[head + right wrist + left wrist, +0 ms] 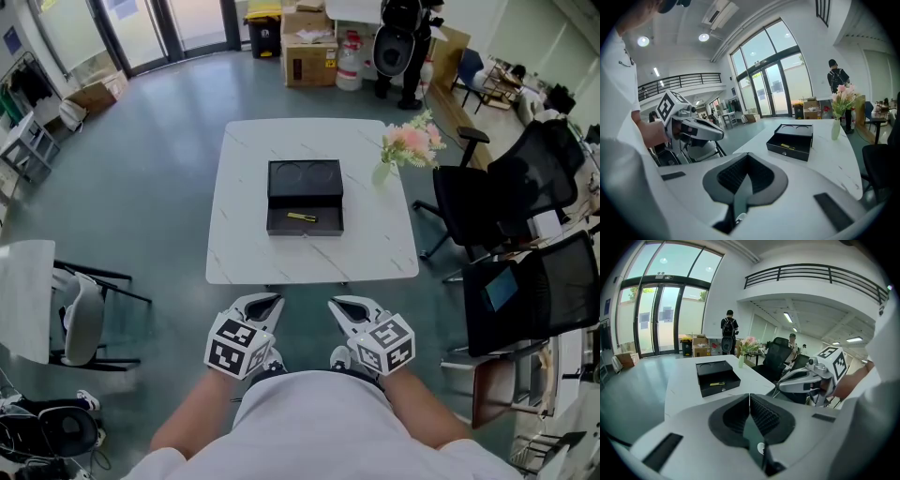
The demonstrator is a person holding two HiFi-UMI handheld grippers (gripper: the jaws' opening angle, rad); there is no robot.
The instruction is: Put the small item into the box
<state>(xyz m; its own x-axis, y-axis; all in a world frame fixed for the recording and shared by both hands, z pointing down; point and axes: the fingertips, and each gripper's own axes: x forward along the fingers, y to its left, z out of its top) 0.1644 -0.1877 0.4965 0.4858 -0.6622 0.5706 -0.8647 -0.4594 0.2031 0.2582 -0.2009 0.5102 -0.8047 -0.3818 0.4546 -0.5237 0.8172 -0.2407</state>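
— Hand-held gripper count, and how do they stand?

— Two. Both the left hand-held gripper (267, 302) and the right hand-held gripper (342, 305) have their jaws pressed together with nothing between them. They are side by side, close to the person's body and short of the counter's near edge.

— What's around them?

— One white counter (244, 234), with open floor on its near and left sides. Two black office chairs (525, 178) crowd its right side, and one white chair (80, 319) stands well off to the left.

— On the counter?

— One black box (305, 230) sits about the middle, well in from every edge, with bare top all round it. Its lid (305, 178) lies open behind the tray. One vase of pink flowers (410, 145) stands near the far right corner, apart from the box.

— And the thing to be put away?

— One small item (302, 217), yellow and slim. It lies inside the box's tray with its long axis running left to right, slightly slanted. I can't tell which end leads.
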